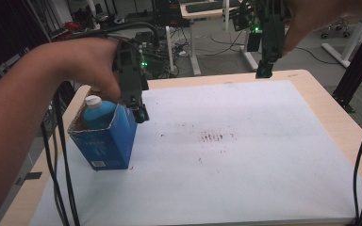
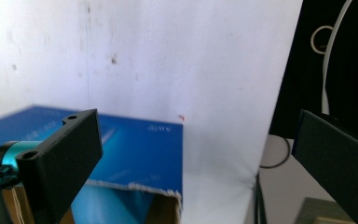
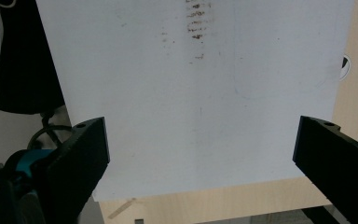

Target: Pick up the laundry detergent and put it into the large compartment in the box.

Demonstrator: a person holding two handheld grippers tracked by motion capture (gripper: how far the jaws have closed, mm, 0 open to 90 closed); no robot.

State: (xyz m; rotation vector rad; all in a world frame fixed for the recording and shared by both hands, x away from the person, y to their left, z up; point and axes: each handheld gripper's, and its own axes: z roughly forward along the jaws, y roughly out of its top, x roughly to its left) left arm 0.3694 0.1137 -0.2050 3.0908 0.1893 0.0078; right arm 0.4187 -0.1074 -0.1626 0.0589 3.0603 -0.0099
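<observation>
Left gripper [image 1: 140,112] hangs at the open top of the blue carton [image 1: 108,139], jaws spread wide, nothing between them. In the left gripper view the carton [image 2: 135,149] sits below and just past the near-side jaw, torn top edge visible, with its side face running away under that jaw; the gap between the jaws looks onto bare white sheet [image 2: 191,60]. Contact between jaw and carton rim: cannot tell.

Carton stands upright near the table's left edge, top open, with a blue bottle [image 1: 99,112] inside, its white cap [image 1: 93,100] poking above the rim, just beside the left gripper's tip.

Right gripper [image 1: 264,69] is held high over the far edge of the table [image 1: 320,101], well apart from the carton. Jaws wide apart, empty; between them in the right gripper view are the white sheet [image 3: 191,116] and brown smudges [image 3: 196,23].
</observation>
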